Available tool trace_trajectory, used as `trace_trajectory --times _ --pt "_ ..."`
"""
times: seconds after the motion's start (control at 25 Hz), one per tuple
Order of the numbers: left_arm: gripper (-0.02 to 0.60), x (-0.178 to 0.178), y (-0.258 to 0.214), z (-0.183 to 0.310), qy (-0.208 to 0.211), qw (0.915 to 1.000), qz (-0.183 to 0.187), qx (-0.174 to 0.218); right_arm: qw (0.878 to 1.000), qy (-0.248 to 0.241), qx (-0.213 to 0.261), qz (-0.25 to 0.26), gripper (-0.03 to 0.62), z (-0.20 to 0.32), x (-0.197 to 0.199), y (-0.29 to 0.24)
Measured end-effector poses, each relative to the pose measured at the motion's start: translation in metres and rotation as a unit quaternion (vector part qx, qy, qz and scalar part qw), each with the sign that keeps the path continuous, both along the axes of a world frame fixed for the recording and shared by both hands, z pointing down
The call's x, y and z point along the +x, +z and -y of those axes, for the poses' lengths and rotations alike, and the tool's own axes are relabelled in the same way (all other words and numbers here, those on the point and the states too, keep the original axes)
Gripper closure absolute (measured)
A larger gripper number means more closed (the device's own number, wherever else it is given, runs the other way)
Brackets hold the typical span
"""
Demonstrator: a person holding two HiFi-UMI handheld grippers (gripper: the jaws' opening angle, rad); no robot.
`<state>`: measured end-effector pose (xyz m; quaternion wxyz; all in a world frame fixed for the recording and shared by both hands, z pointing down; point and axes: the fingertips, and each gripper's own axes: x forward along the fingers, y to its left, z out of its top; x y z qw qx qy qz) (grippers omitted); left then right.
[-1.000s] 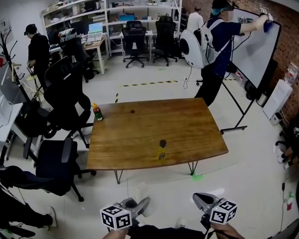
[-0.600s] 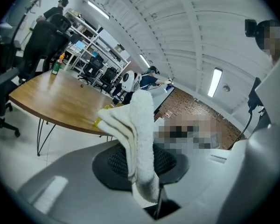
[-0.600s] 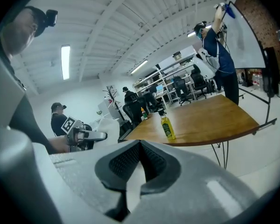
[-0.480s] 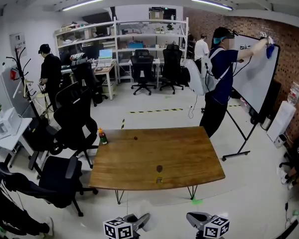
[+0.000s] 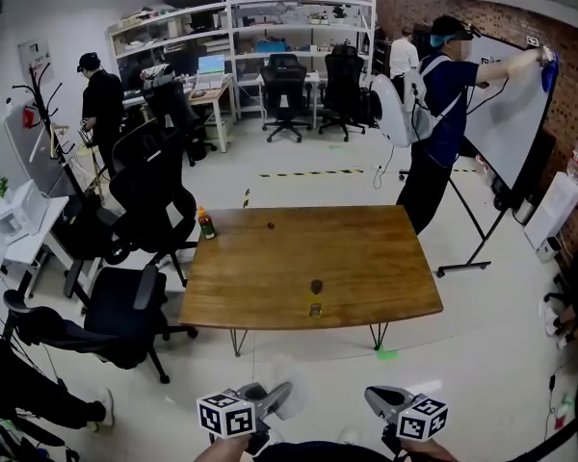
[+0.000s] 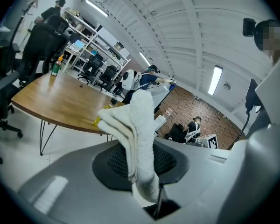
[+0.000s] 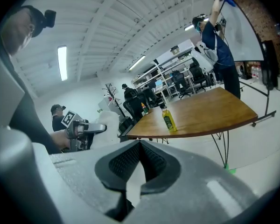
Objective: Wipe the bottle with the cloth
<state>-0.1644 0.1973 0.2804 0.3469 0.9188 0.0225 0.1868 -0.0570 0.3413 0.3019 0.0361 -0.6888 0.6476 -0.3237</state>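
Across a pale floor stands a wooden table (image 5: 356, 258) with thin metal legs, in a large workroom with shelving (image 5: 270, 27) at the back and a brick wall (image 5: 568, 85) on the right. Black office chairs (image 5: 125, 316) crowd the table's left side. A person in a blue top (image 5: 448, 94) reaches up to a whiteboard (image 5: 515, 104) beyond the table's far right corner, and a person in black (image 5: 101, 99) stands at the back left.

The bottle (image 5: 314, 308), yellow and upright, stands on the table just inside its near edge, about midway along it. A small dark thing (image 5: 315, 285) sits just behind it; what it is cannot be told. A green bottle (image 5: 206, 224) stands at the far left corner.

Both grippers are low and well short of the table, with bare floor between them and the near edge. The left gripper (image 5: 275, 395) is clamped on the cloth (image 6: 137, 134), a folded white towel that sticks up past the jaws. In the left gripper view the cloth hides most of the yellow bottle. The right gripper (image 7: 139, 160) has its jaws closed together with nothing between them. In its view the yellow bottle stands clear ahead, a little to the right.

The near edge curves outward, with the bottle close to it. The floor in front of the table and to its right is open as far as the whiteboard's stand (image 5: 462, 258).
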Motion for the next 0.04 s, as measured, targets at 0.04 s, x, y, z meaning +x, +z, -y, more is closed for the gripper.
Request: trace_trajectory --times 0.04 --pt "0.479 -0.0012 0.0002 0.0008 -0.001 1.0 0.002 -0.001 1.0 0.0 -0.002 0.002 0.577 -0.0003 -0.0006 0.001"
